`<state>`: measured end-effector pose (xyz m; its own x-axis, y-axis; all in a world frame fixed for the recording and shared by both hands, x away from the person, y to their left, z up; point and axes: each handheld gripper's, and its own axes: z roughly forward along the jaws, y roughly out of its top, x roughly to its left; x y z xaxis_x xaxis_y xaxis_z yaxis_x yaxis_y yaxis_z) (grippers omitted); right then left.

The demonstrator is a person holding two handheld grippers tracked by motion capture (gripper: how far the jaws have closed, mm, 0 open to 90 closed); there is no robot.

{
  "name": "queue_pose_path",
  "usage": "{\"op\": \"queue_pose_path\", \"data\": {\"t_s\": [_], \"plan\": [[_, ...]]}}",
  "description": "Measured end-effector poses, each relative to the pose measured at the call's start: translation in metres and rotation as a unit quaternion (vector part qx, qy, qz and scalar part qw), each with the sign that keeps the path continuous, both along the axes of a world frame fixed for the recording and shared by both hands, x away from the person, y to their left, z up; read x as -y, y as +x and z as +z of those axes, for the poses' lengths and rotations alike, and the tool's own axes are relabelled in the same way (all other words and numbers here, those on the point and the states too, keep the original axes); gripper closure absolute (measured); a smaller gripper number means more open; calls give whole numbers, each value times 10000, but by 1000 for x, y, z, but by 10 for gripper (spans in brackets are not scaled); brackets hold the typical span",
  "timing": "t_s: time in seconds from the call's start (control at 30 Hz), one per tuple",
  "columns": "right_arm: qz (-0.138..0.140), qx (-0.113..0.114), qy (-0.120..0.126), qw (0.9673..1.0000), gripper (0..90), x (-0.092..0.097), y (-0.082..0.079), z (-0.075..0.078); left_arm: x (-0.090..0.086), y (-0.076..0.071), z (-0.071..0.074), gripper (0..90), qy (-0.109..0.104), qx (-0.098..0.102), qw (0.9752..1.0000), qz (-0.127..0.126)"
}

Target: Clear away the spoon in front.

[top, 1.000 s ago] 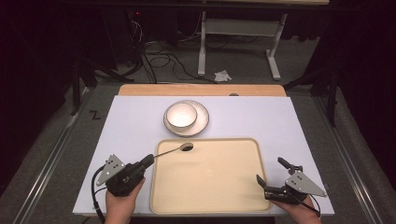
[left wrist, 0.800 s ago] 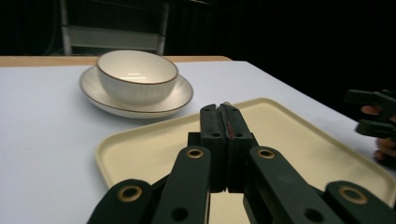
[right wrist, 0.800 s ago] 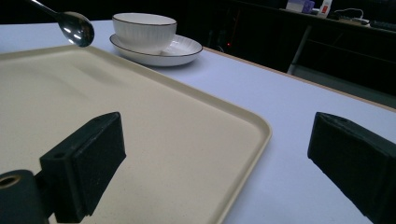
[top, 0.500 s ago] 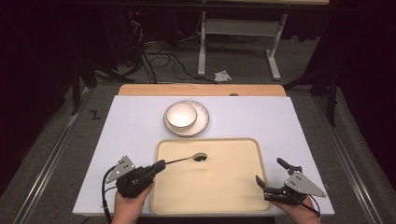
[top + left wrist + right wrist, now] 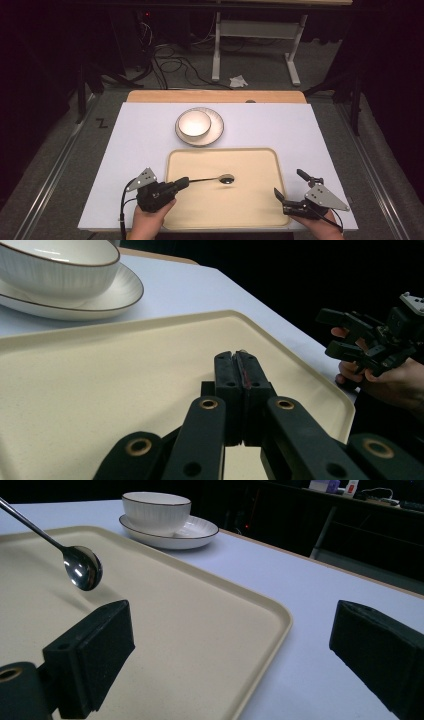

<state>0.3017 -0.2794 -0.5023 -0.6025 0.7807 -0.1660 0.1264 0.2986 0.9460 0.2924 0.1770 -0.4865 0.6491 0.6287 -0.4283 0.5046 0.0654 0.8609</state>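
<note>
The left claw is clenched on the handle end of the spoon, whose long axis runs from the claw toward the middle of the tray, with the spoon's bowl raised just above the tray floor. The right claw stands released at the tray's right near corner, holding nothing. The left hand, being the carrier, is the one to lower the spoon.

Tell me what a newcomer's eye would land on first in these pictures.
First, the shiny spoon held out over the middle of the cream tray, its handle clamped in the shut jaws of the left gripper at the tray's left edge. Next, the white bowl on its plate, just beyond the tray's far rim. Last, the right gripper, jaws wide open, by the tray's near right corner.
</note>
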Motion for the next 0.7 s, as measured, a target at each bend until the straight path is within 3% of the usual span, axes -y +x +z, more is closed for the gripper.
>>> {"op": "queue_pose_path", "data": {"t_s": [0.23, 0.5, 0.7], "plan": [[17, 54, -21, 10000, 49, 1, 1, 0, -3, 6, -9, 894, -62, -294, 9995, -57], [14, 36, -37, 10000, 49, 0, 1, 1, -8, 9, -14, 875, -79, -465, 9989, 9], [17, 42, -31, 10000, 49, 1, 1, 1, -8, 12, -18, 833, 163, -613, 9979, 152]]}}
